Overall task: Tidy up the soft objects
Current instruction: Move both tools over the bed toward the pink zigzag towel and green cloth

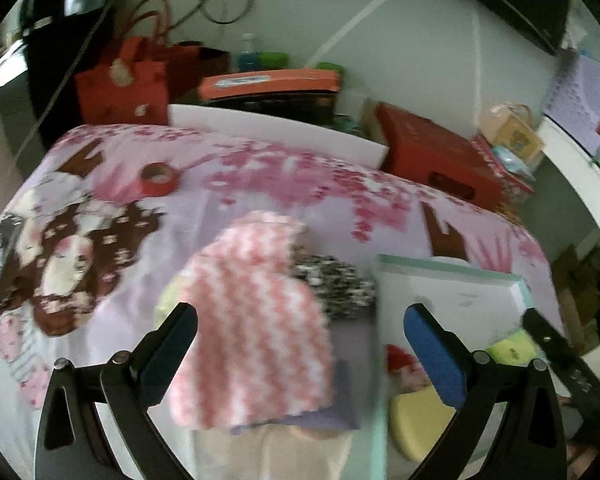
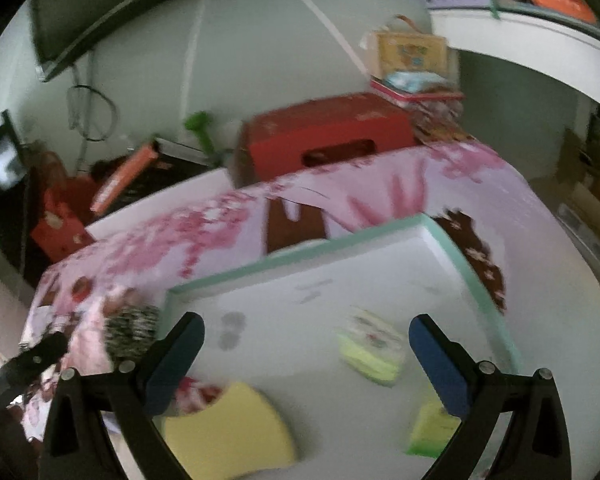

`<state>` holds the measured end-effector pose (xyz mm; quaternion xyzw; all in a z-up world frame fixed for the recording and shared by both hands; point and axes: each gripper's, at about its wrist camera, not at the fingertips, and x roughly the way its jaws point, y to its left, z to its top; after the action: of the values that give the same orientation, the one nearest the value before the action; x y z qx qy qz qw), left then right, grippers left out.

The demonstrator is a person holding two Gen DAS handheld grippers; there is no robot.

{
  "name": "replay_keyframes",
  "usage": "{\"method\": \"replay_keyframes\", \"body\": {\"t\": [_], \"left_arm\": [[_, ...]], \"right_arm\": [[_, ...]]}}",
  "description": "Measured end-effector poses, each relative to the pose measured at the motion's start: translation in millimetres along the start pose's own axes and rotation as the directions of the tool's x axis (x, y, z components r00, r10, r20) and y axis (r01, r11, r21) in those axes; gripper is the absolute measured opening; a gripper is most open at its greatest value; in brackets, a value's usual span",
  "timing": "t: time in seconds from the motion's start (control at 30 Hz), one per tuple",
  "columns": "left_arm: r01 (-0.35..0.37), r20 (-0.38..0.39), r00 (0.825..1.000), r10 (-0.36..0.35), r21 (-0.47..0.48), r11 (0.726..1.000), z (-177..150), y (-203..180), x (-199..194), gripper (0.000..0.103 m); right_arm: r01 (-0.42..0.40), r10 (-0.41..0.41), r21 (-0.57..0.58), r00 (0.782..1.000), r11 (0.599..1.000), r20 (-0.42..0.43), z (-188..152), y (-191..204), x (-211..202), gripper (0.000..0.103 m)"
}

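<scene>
Hovering over a table draped in a lilac cloth printed with pink blossoms [image 1: 300,184], the left gripper [image 1: 300,344] has its blue-padded fingers [image 1: 436,356] spread wide and holds nothing. Between them, lower in the view, lies a fluffy pink-and-white zigzag-striped knitted cloth [image 1: 252,320], heaped on the table with a purple cloth [image 1: 336,408] showing under its near edge. Just beyond the striped cloth sits a black-and-white speckled fabric bundle [image 1: 332,284], touching it. To the right stands a shallow white tray with a mint-green rim [image 1: 448,266], and a red roll of tape [image 1: 160,178] rests farther back on the tablecloth.

The right gripper [image 2: 306,364] hangs over that same tray [image 2: 296,258], its fingers likewise wide apart and empty. Inside the tray lie a pale yellow curved foam sponge [image 2: 228,432] at the near left, a lime-green and white patterned soft pad [image 2: 374,346] towards the middle, and a second lime-green soft piece [image 2: 432,428] at the near right, partly behind the right-hand finger. A red-and-white patterned soft thing [image 2: 198,394] peeks out beside the yellow sponge; blur hides its exact form. The speckled bundle [image 2: 130,328] sits just outside the tray's left wall. A red cardboard box with a handle slot [image 2: 324,140] stands behind the table.
</scene>
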<state>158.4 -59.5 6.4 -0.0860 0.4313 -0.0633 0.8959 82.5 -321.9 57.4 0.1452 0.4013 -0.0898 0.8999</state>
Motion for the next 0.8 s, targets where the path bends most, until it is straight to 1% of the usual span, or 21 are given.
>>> {"method": "replay_keyframes", "body": {"t": [0.07,0.1,0.2,0.23,0.27,0.33,0.5,0.67,0.8], "left_arm": [[-0.040,0.007,0.999,0.040,-0.014,0.999,1,12,-4,0.103],[-0.049,0.010,0.999,0.049,-0.022,0.999,2,17,-6,0.103],[-0.082,0.023,0.996,0.083,-0.054,0.995,4,35,-14,0.103],[-0.090,0.025,0.995,0.092,-0.061,0.994,5,39,-16,0.103],[-0.102,0.025,0.994,0.104,-0.069,0.992,5,44,-17,0.103],[-0.123,0.020,0.992,0.125,-0.085,0.989,5,53,-19,0.103],[-0.124,0.003,0.992,0.125,-0.121,0.985,3,66,-21,0.103],[-0.128,-0.008,0.992,0.128,-0.156,0.979,2,77,-19,0.103],[-0.137,-0.001,0.990,0.139,-0.175,0.975,3,87,-21,0.103]], "right_arm": [[-0.023,0.024,-0.018,0.999,1.000,0.027,0,12,-3,0.103],[-0.041,0.042,-0.025,0.998,0.999,0.044,0,19,-6,0.103],[-0.113,0.116,-0.044,0.990,0.993,0.077,-2,36,-13,0.103],[-0.145,0.149,-0.050,0.986,0.988,0.080,-2,42,-15,0.103],[-0.161,0.165,-0.056,0.983,0.985,0.080,-4,47,-15,0.103],[-0.169,0.175,-0.077,0.982,0.983,0.072,-7,58,-16,0.103],[-0.148,0.154,-0.155,0.988,0.977,0.026,-16,82,-6,0.103],[-0.192,0.194,-0.193,0.981,0.962,-0.010,-25,101,-2,0.103],[-0.218,0.223,-0.229,0.975,0.949,-0.003,-29,115,-5,0.103]]}}
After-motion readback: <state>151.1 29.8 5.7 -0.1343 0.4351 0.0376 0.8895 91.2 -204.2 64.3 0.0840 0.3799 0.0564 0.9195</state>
